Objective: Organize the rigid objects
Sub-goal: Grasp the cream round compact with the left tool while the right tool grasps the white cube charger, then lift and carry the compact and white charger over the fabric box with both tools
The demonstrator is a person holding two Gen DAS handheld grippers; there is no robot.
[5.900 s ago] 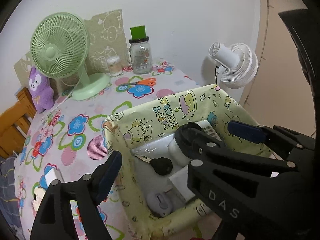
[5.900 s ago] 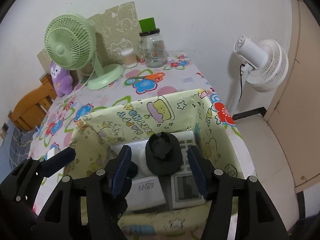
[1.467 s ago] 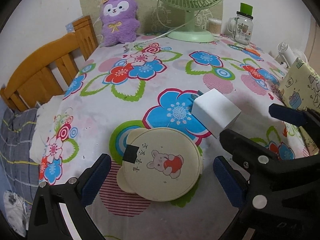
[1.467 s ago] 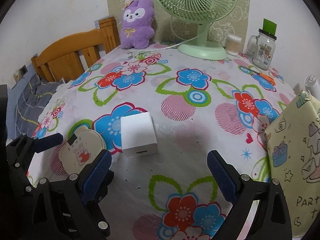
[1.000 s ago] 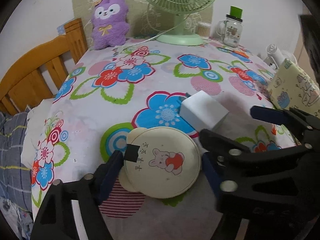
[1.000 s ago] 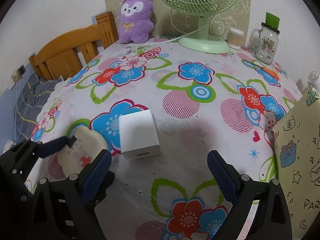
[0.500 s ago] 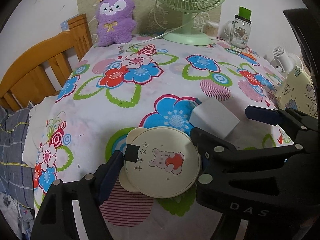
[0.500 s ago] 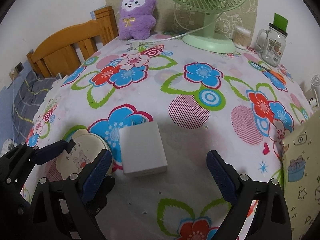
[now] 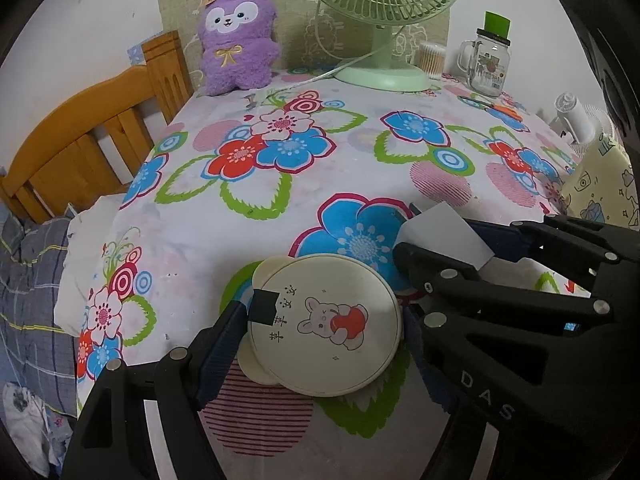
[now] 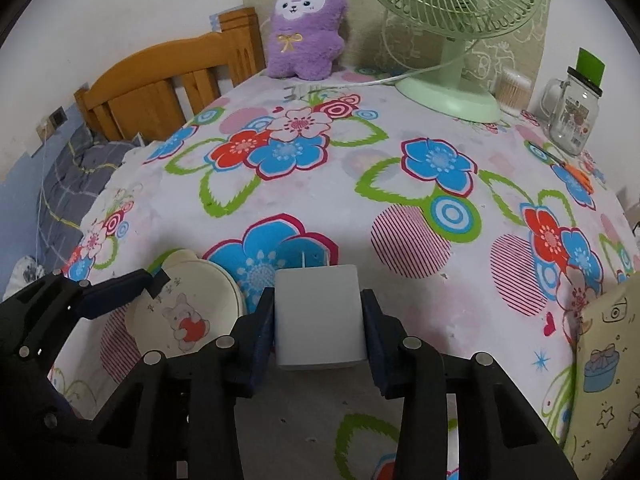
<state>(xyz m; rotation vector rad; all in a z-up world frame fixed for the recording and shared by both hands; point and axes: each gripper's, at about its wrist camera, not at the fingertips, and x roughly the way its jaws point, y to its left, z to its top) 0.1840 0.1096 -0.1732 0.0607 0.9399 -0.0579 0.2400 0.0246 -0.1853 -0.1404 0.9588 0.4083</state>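
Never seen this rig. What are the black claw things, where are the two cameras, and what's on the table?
There is no robot arm. A person holds a two-finger tool in each hand, and a fisheye camera on each tool looks forward along its fingers, so the black claws at the bottom of each picture are the tool itself.

In the left wrist view, the left tool has its blue pads against both edges of a round cream case with a bunny print, which lies on the flowered tablecloth.

In the right wrist view, the right tool is closing its jaws on a white charger block; the pads look pressed to its sides.

Also there: a green desk fan, a purple plush toy, a glass mug jar, and a cartoon-print fabric bin at the right edge.
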